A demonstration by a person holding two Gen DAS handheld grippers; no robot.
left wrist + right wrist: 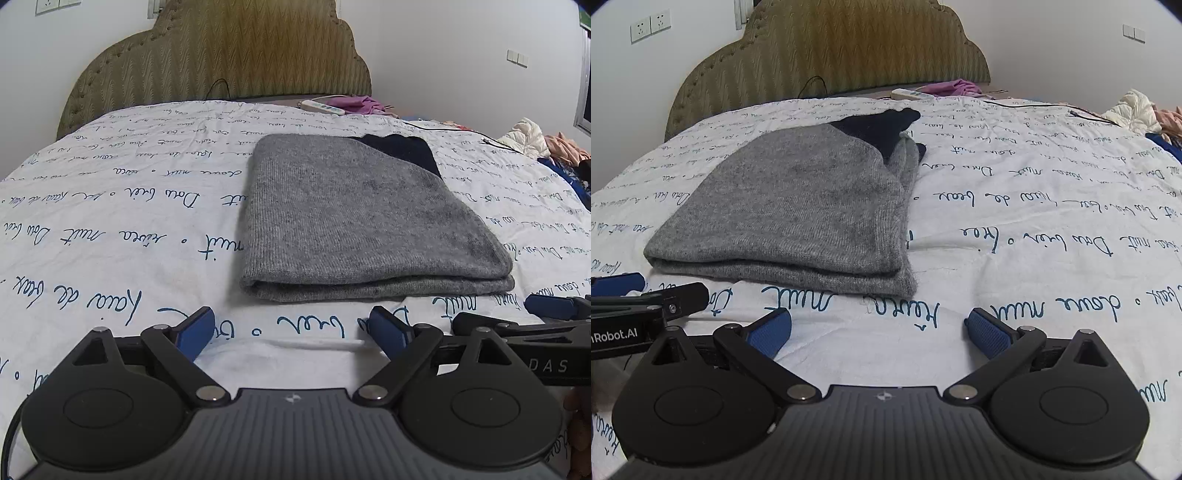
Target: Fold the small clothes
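A grey knitted garment (362, 218) lies folded in layers on the white bedsheet, with a dark navy part (402, 149) sticking out at its far end. In the right wrist view the same grey garment (798, 218) sits left of centre. My left gripper (291, 330) stands open just short of the garment's near fold, nothing between its blue pads. My right gripper (879, 330) is open too, over bare sheet near the garment's right corner. Each gripper shows at the edge of the other's view: the right gripper (550, 314), the left gripper (635, 291).
The white sheet (110, 221) with blue handwriting print covers the bed. An olive padded headboard (221, 55) stands behind. A white remote (321, 107) and purple cloth (354, 103) lie at the head. A black cable (1052, 107) and a pile of clothes (1137, 110) are at the right.
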